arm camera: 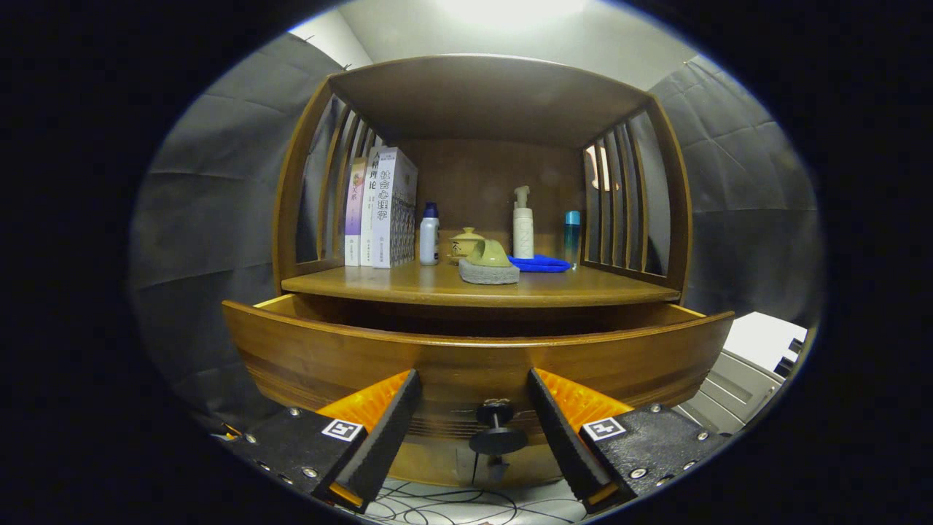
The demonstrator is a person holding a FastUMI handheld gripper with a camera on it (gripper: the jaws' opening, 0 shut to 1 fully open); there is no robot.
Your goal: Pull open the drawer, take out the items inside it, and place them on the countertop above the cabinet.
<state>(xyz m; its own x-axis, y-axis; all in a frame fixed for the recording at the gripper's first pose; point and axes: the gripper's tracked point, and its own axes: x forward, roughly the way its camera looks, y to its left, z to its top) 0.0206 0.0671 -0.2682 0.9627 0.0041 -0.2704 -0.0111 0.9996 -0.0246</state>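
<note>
The gripper (pixel 474 408) hangs with its fingers spread apart, empty, either side of the drawer knob (pixel 497 432). The drawer (pixel 328 350) stands pulled out below the countertop (pixel 408 286); its contents are hidden, so unloading seems still to come.

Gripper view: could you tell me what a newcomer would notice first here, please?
The drawer stands pulled out under the countertop, its dark knob between the open gripper fingers, untouched. On the countertop, books stand left; a white bottle, a teapot on a grey pad, a pump bottle and a blue cloth sit to their right.
</note>
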